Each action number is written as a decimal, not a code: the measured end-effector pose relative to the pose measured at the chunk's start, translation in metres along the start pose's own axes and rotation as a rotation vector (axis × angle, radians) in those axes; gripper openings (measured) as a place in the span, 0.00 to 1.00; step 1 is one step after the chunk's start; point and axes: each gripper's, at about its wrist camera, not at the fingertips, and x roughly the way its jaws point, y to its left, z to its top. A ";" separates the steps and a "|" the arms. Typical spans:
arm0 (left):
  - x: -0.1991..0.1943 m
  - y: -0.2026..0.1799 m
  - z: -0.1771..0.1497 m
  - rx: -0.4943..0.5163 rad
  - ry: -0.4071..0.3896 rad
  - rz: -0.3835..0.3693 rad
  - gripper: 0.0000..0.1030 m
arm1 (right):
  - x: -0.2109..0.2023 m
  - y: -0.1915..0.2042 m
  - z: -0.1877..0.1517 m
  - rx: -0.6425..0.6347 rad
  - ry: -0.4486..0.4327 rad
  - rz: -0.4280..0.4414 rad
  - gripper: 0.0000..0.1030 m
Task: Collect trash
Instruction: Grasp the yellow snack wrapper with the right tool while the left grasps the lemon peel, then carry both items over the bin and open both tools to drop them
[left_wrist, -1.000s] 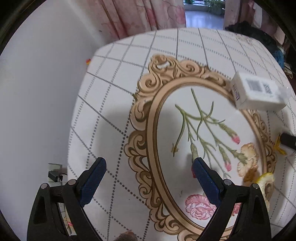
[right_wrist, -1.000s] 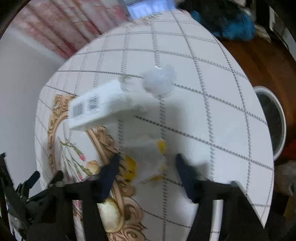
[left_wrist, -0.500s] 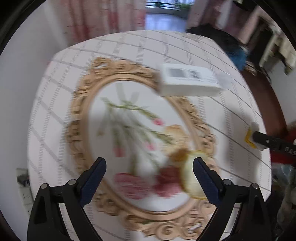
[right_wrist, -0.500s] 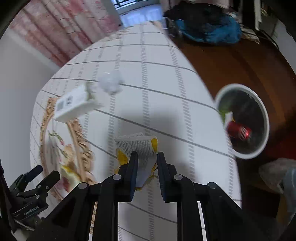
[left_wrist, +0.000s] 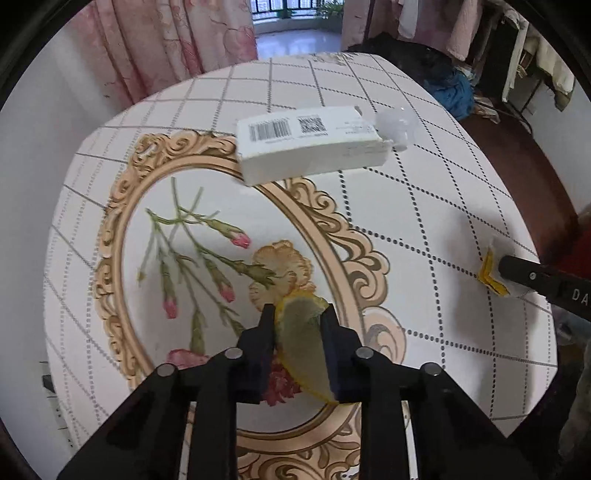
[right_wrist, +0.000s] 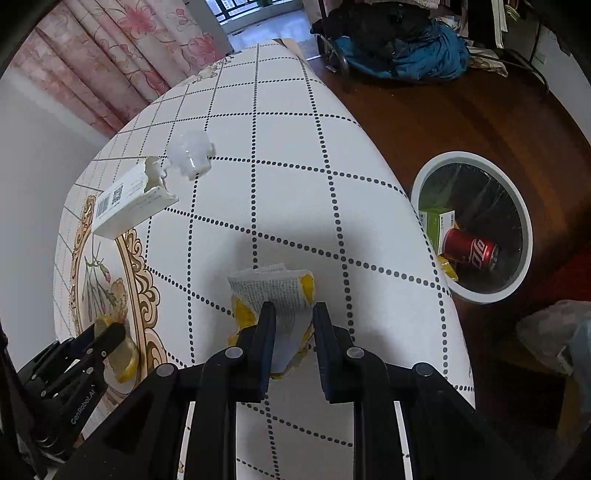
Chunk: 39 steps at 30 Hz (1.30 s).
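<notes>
Yellow peel (left_wrist: 301, 334) now sits pinched between the fingers of the left gripper (left_wrist: 298, 321), which stood spread wide a second ago, while the right gripper (right_wrist: 291, 317) is clamped on the yellow-and-white printed wrapper (right_wrist: 273, 291), so both pieces look ready to carry to the bin. Farther out on the white tablecloth (right_wrist: 295, 192) with its dotted grid and gilt flower medallion, the torn white box (left_wrist: 308, 142) and a crumpled clear plastic scrap (right_wrist: 190, 153) remain uncollected. Beyond the table edge, on the dark wood floor, the white-rimmed bin (right_wrist: 472, 295) already holds a red can (right_wrist: 469, 251) and a green carton (right_wrist: 437, 221), with pink floral curtains (right_wrist: 110, 55) behind.
</notes>
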 end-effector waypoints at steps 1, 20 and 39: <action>-0.004 0.000 -0.002 0.000 -0.010 0.017 0.18 | -0.002 0.000 0.000 0.000 -0.004 0.002 0.21; -0.086 -0.027 0.021 0.036 -0.207 0.049 0.05 | -0.082 -0.021 0.017 0.038 -0.150 0.084 0.21; -0.075 -0.253 0.127 0.233 -0.207 -0.222 0.05 | -0.133 -0.292 0.055 0.460 -0.256 -0.036 0.21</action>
